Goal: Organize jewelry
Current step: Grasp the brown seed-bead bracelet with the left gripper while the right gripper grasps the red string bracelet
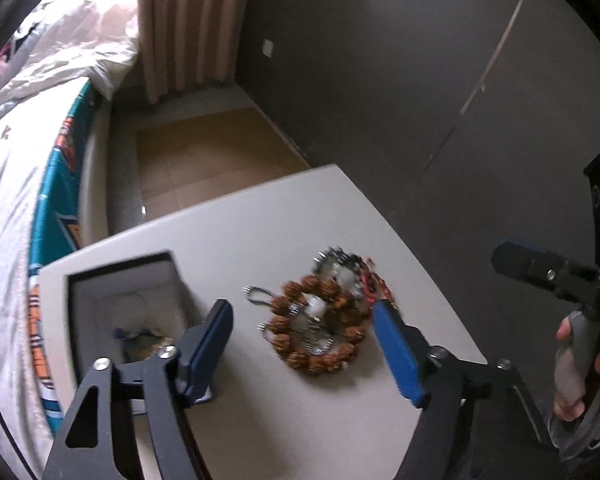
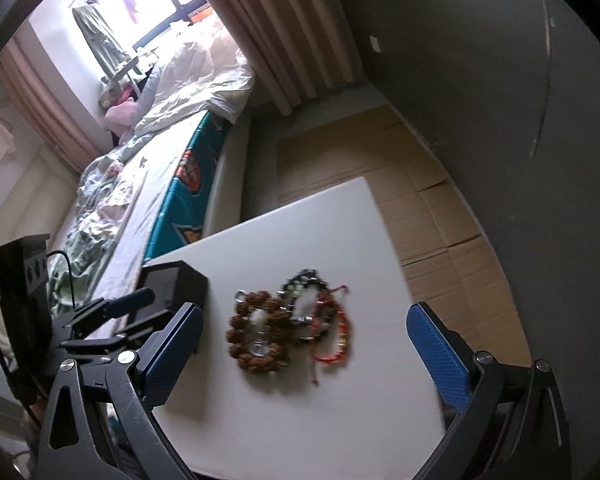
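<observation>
A bed [image 2: 148, 168] with rumpled white bedding and a teal-patterned side is seen along the left of both views, with pinkish curtains [image 2: 284, 40] hung beyond it and flattened cardboard [image 2: 432, 200] laid on the floor beside a dark wall. A white table [image 1: 260, 224] is set next to the bed, and all the jewelry lies on it.

A black box [image 1: 120, 300] with a pale lining is placed near the table's left edge, open at the top; something blue and gold is seen inside, too blurred to be named. In the right wrist view the same box [image 2: 176, 288] is partly hidden by the left gripper's arm.

The left gripper [image 1: 304, 344] is held wide, nothing between its blue pads, and the jewelry pile is framed between them without being touched. The right gripper [image 2: 304, 344] is likewise spread wide and holds nothing.

The pile is heaped mid-table, just right of the box. A brown bead bracelet [image 1: 316, 328] lies nearest the box, overlapped by a silver-and-white bracelet [image 1: 336, 268]. A red cord bracelet [image 2: 334, 332] is laid at the pile's far side, touching the others.
</observation>
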A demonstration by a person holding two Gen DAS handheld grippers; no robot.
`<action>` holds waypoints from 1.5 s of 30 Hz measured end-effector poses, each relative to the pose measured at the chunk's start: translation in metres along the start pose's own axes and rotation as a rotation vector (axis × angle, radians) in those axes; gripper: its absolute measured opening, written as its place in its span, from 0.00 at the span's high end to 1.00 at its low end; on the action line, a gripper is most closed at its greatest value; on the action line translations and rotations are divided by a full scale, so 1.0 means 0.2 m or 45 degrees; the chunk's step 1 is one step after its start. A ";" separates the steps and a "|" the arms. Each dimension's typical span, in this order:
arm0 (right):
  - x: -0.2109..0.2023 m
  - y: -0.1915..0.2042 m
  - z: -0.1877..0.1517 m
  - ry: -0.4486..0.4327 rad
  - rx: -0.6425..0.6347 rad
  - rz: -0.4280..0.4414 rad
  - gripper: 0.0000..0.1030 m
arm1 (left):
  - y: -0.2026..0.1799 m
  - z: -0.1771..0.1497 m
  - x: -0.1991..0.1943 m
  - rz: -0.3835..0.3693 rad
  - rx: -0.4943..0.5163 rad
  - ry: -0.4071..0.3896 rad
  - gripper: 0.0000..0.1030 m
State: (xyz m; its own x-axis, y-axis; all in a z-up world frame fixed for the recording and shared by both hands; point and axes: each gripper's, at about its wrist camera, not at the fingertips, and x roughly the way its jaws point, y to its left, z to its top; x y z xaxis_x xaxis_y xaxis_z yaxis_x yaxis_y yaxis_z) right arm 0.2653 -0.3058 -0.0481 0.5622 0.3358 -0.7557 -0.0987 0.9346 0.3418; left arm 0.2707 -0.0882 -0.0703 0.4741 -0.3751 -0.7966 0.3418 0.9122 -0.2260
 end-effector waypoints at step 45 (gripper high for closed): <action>0.45 -0.08 -0.10 0.308 -0.032 -0.026 0.76 | 0.02 0.01 0.13 -0.017 -0.049 0.022 0.81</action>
State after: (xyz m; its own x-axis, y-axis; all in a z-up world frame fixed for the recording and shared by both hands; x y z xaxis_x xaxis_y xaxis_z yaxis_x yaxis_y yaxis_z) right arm 0.3014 -0.2880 -0.1333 0.3517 0.3324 -0.8751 -0.1111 0.9430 0.3136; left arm 0.2854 -0.0947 -0.0911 0.4555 -0.3850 -0.8027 0.3165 0.9128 -0.2582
